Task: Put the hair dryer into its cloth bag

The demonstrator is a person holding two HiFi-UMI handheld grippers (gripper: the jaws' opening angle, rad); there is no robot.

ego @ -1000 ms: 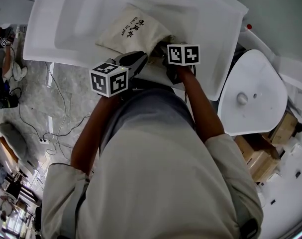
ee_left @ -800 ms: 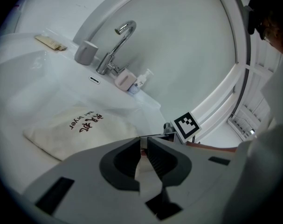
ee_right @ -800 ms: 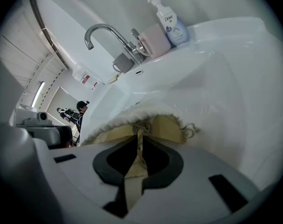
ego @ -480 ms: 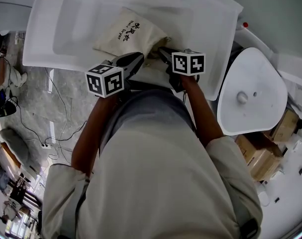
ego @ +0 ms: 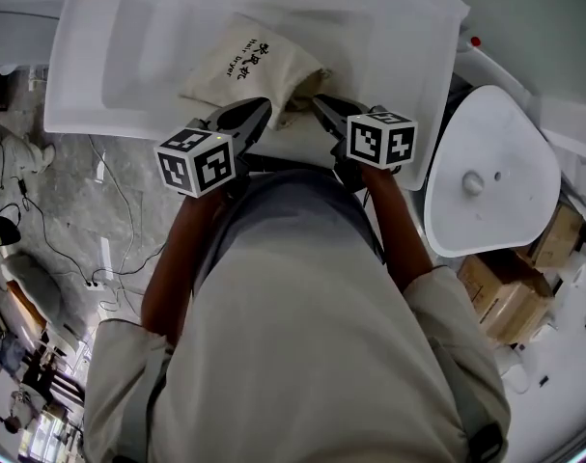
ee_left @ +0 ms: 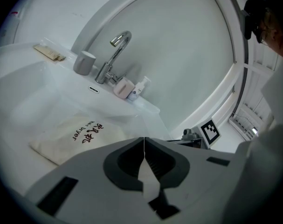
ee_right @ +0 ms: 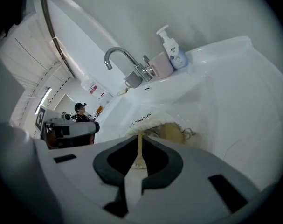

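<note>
The cloth bag [ego: 244, 66] is cream with dark lettering, and its drawstring [ee_right: 139, 148] is the same cream. The washbasin [ego: 389, 37] is plain white, with a shiny chrome faucet [ee_left: 115, 55]. The cup [ee_left: 84, 62] is grey. The pump bottle [ee_right: 171, 50] is white with a blue label. The floor [ego: 109, 191] is grey-veined marble.

The sink [ego: 157, 27] is gleaming smooth, glossy white. The tap [ee_left: 106, 71] is shining as polished metal. In front of the tap, the bag [ego: 249, 66] is showing matt, coarse cream cloth, its drawstring [ee_right: 140, 148] looking soft and fibrous. Beside the tap, a bottle [ee_right: 171, 49] is looking like smooth plastic.
</note>
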